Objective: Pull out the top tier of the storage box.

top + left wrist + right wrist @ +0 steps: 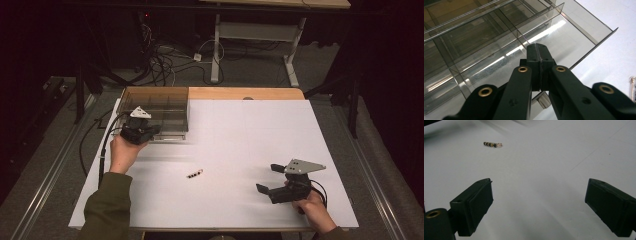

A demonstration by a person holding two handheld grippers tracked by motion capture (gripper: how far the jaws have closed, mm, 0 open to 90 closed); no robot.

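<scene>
1. Banded pin (195, 173) lies mid-table, well apart from both my grippers.
2. My right gripper (270, 179) hovers nearby, jaws spread wide, empty.
3. Farther off, my left gripper (156, 129) is clenched, empty, at the clear organizer box (165, 95).

Worktop (240, 150): a white sheet over a wooden top, with a strip of bare wood showing along the 12 o'clock edge. At 10 o'clock, a clear smoked-plastic tray (172, 107) with inner dividers rests on the sheet at its far left corner. Near centre, slightly toward 7 o'clock, lies a small banded plug (195, 173), well apart from the tray.
</scene>
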